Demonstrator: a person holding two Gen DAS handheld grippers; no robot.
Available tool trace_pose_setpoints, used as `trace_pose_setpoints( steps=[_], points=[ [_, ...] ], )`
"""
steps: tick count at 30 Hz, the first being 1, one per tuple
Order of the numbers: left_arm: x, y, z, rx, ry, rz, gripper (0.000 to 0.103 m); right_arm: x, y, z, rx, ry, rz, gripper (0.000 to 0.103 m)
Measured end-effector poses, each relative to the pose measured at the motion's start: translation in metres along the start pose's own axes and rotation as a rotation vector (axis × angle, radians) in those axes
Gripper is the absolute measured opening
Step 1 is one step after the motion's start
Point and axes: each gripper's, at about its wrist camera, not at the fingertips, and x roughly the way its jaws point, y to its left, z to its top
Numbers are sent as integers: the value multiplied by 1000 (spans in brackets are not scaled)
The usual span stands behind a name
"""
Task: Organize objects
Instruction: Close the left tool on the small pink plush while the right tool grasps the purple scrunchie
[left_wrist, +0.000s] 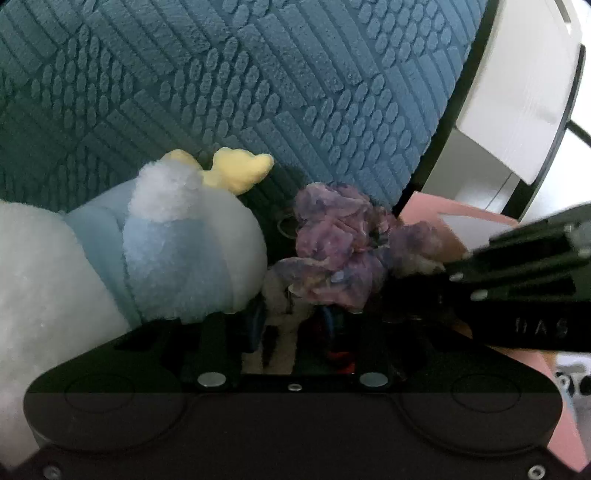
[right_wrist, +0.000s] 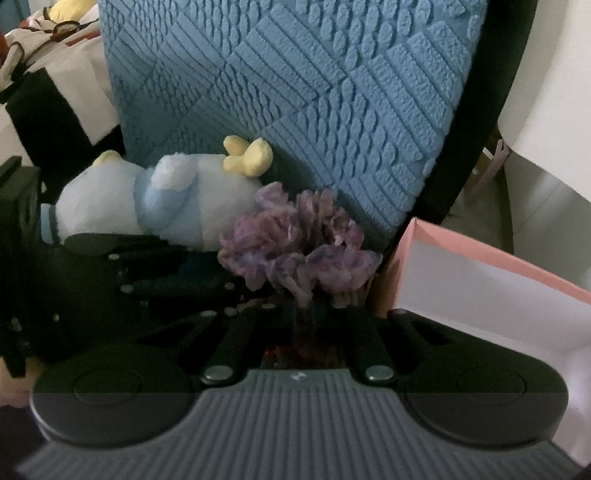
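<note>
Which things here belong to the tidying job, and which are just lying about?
In the job: purple flowers, left gripper, right gripper, both closed at the flowers' base; pink box.
Lying about: plush toy, blue cushion.

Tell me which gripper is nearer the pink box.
Right. The right gripper, at the purple flowers, sits directly beside the pink box. The left gripper reaches those flowers from the plush toy side.
</note>
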Motion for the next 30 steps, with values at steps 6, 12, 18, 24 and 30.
trace_pose_setpoints(
  steps=[6,12,18,24,30],
  points=[
    [-22,9,0,-63,-11,-32,25,-16,1,-7,10,-38,-4,5],
    [-37,4,-8,-102,3,-41,24,-30,13,-15,-13,-61,-9,5],
    [-62,0,-24,-163,10,-32,24,-44,27,-25,-25,-74,-15,5],
    [-95,-8,-45,-157,6,-28,24,-57,37,-42,-19,-65,-13,5],
    [-131,-6,-60,-163,-20,6,24,-73,45,-65,-11,-61,3,5]
  ],
)
